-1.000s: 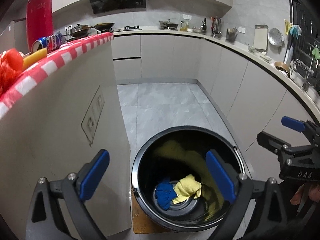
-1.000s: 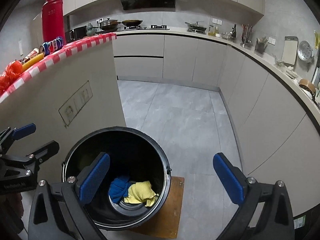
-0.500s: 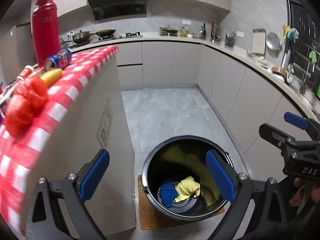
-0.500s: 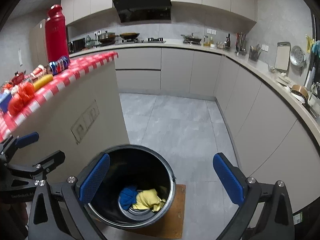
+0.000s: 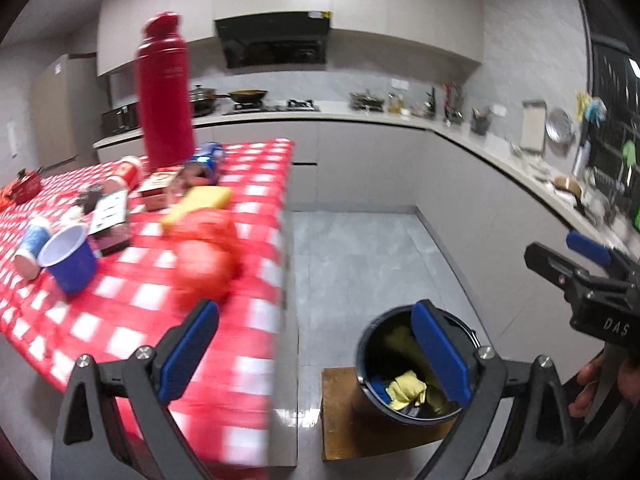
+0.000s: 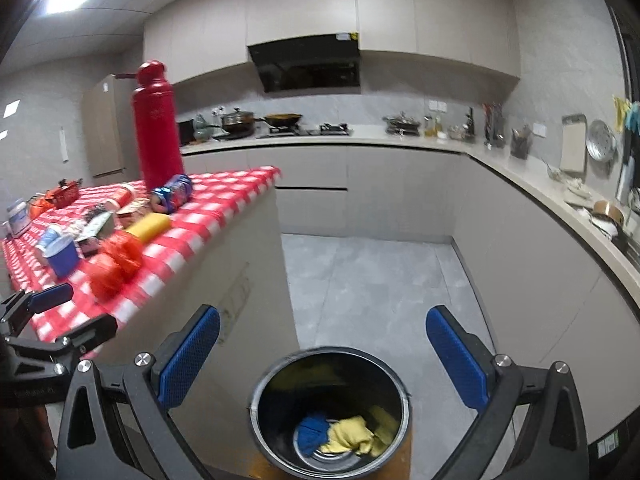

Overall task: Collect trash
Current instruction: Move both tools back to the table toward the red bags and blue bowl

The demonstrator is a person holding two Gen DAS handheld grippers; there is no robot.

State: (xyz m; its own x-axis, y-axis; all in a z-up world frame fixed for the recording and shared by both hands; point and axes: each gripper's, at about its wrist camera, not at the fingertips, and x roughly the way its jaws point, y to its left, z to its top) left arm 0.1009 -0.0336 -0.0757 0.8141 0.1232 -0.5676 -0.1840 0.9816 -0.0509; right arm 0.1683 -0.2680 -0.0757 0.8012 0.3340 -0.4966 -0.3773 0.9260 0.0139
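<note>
Left gripper (image 5: 316, 354): jaws wide apart, holding nothing.
Right gripper (image 6: 322, 358): jaws wide apart, holding nothing.
Trash bin (image 6: 256, 400): on floor, right of desk (image 5: 256, 240).

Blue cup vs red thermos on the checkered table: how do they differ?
The blue cup is short, open-topped and tilted; the red thermos is tall, capped and upright. The cup sits among the clutter at the near left of the table; the thermos stands farther back. The cup shows a pale inside; the thermos is red all over. Both rest on the red-and-white cloth, and neither hand-held gripper touches them.
</note>
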